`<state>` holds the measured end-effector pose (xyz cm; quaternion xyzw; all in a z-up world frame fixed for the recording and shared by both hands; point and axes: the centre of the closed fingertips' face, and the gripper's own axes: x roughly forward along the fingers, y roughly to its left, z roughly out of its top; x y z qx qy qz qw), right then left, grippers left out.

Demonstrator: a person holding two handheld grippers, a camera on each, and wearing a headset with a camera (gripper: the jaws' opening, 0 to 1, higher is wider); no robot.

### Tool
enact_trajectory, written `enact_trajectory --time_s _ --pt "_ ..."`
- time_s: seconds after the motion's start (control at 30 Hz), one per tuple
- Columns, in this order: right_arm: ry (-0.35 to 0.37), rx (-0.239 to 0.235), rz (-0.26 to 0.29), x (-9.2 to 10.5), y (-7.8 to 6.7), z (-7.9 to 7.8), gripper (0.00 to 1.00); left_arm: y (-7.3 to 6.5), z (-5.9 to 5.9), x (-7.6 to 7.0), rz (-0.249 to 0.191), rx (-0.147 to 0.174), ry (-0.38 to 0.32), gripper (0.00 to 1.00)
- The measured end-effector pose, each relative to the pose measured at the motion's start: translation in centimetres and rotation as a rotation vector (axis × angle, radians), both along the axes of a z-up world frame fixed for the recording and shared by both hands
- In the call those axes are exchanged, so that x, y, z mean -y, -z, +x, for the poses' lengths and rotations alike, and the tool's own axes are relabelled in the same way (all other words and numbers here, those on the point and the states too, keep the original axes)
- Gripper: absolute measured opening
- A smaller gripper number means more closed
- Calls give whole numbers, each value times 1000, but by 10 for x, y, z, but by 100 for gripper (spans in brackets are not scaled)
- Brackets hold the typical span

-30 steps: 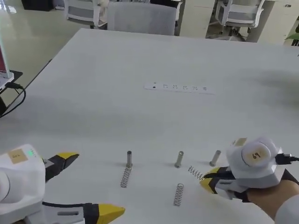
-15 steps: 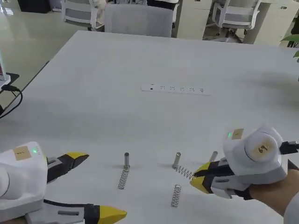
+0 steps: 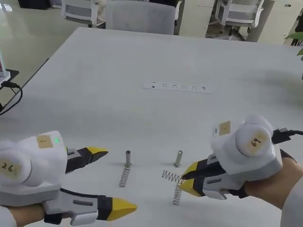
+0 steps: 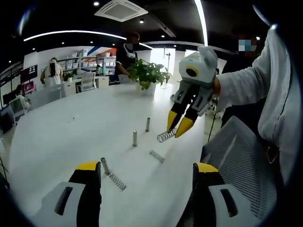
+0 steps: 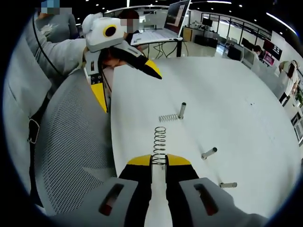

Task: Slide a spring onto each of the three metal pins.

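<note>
Three short grey metal pins (image 4: 135, 138) stand in a row on the white bench (image 3: 118, 94), all bare. The right tool (image 3: 185, 178) has its yellow-tipped jaws closed on one end of a thin coiled steel spring (image 3: 170, 176). The coil sticks out roughly level ahead of the tips, in the air between the left-hand pin (image 3: 128, 157) and the middle pin (image 3: 178, 158), touching neither. A second loose spring (image 3: 125, 175) lies flat, one end just beside the left-hand pin. A third loose spring (image 3: 177, 194) lies flat near the held one. The left tool (image 3: 111, 180) is spread wide, nothing in it, low over the near side of the bench. Step in hand, as judged: seat the held spring on a pin, which pin unclear. To do it well, tip the free end down until the coil axis matches the pin, centre the mouth over the pin top and lower straight. Let go only once several coils ring the shaft. Too hard a squeeze may flatten the coil. Writing: "26" handwritten on the left tool's round end, "69" on the right tool's, possibly inverted. Small yellow stickers (image 3: 45, 140) sit on both, too small to read. The white power strip (image 3: 177, 87) farther up shows nothing legible.
</note>
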<state>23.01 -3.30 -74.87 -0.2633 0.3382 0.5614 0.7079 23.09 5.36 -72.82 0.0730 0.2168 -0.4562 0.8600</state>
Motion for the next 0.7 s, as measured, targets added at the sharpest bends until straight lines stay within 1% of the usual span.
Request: enact_trajectory --time_s 0.13,0.17,0.23,0.27,0.53,0.67,0.7 --pt "-39 -14 -16 -7 -4 -6 7 4 -1 10 26 6 41 72" --pt "-51 -5 -16 -9 -6 -6 7 4 -1 12 30 10 50 70" --pt "-66 -16 -21 -12 -7 -9 7 4 -2 16 36 14 65 68" --pt "-71 -12 -23 -14 -8 -9 7 5 -2 19 39 16 77 67" --pt "-98 -37 -35 -22 -9 -12 7 4 -6 32 47 31 137 50" --pt "-121 -75 -54 -25 -8 -18 7 7 -9 39 57 31 170 42" --pt "-126 -75 -60 -26 -7 -19 7 8 -11 40 61 33 185 40"
